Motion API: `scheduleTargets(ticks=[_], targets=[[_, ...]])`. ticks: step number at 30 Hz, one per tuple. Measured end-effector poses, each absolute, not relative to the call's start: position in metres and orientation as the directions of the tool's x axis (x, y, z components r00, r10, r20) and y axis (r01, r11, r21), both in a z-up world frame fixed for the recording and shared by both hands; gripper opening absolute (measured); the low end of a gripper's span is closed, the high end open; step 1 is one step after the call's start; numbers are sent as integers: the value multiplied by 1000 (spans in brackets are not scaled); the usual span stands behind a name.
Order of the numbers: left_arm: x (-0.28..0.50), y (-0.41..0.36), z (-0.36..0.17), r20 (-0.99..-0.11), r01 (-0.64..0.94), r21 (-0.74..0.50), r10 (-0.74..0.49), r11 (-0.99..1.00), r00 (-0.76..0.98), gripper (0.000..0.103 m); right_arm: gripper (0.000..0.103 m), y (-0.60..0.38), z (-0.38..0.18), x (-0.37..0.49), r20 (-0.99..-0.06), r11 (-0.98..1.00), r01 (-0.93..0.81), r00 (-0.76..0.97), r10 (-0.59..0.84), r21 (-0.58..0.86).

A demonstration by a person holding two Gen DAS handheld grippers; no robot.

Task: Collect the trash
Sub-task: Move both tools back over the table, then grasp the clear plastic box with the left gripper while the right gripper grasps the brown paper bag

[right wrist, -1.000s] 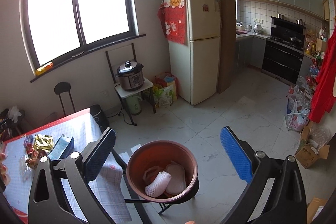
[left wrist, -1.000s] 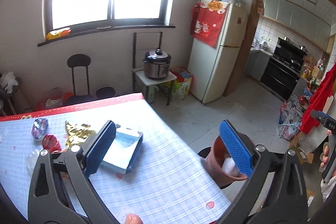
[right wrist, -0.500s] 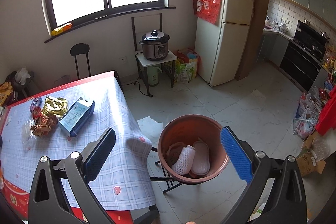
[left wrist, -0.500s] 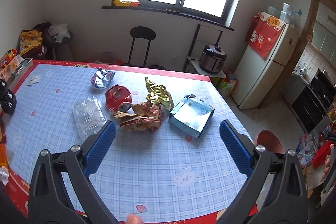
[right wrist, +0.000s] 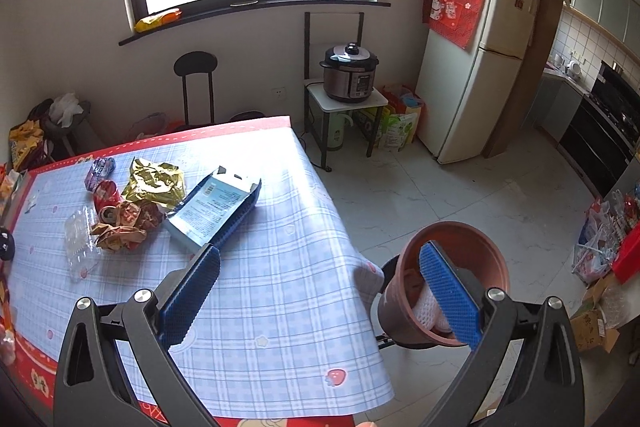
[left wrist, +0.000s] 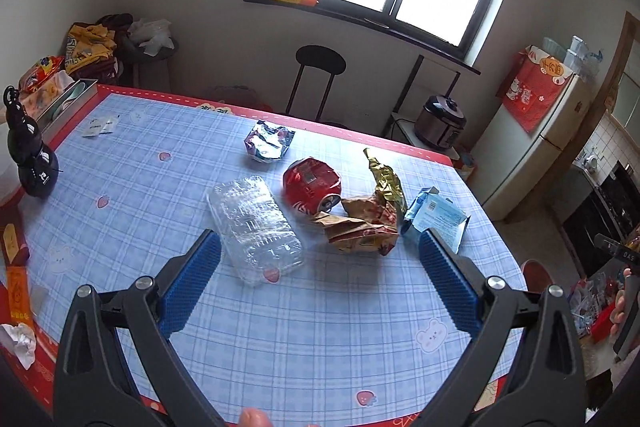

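Trash lies on the blue checked table (left wrist: 320, 327): a clear plastic clamshell (left wrist: 254, 227), a crushed red can (left wrist: 312, 187), a brown crumpled wrapper (left wrist: 360, 223), a gold foil wrapper (left wrist: 386, 179), a light blue carton (left wrist: 436, 217) and a silver-purple wrapper (left wrist: 268, 145). My left gripper (left wrist: 320, 287) is open and empty, above the table just short of the clamshell. My right gripper (right wrist: 320, 291) is open and empty over the table's right edge. The carton (right wrist: 216, 207) lies ahead of it. A brown bin (right wrist: 452, 279) with white foam netting stands off the table's right side.
A black bottle-shaped object (left wrist: 32, 159) and packets stand at the table's left edge. A black stool (left wrist: 320, 67), a pressure cooker (right wrist: 350, 73) on a small stand and a fridge (right wrist: 476, 63) line the far wall. Bags and boxes (right wrist: 604, 247) clutter the floor at right.
The left gripper swung left from the bin side and closed in on the trash pile. The right gripper swung left from over the bin to the table's right edge. Both stayed open.
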State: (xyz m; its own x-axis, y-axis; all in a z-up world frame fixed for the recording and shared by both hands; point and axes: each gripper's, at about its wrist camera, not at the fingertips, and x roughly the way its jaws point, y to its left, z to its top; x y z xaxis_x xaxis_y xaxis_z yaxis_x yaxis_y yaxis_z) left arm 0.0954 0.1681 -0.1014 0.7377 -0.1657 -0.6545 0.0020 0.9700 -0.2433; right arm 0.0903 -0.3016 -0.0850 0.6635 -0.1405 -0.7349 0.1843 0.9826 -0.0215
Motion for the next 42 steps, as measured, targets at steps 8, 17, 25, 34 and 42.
scheduleTargets(ticks=[8,17,25,34,42], targets=[[126,232,-136,-718,-13,-204,-140,979,682,97,98,-224,-100,126,-737,997,75,676,-24,36],[180,265,-209,-780,-24,-322,-251,947,573,92,98,-166,-132,150,-770,999,41,638,-4,29],[219,262,-272,-818,-86,-427,-344,900,461,71,98,-154,-160,161,-809,999,51,588,-19,14],[254,255,-289,-817,-105,-468,-384,878,429,72,98,-154,-180,173,-834,996,79,551,-3,48],[267,253,-304,-833,-133,-456,-368,880,413,73,98,-134,-198,202,-838,994,16,539,83,109]])
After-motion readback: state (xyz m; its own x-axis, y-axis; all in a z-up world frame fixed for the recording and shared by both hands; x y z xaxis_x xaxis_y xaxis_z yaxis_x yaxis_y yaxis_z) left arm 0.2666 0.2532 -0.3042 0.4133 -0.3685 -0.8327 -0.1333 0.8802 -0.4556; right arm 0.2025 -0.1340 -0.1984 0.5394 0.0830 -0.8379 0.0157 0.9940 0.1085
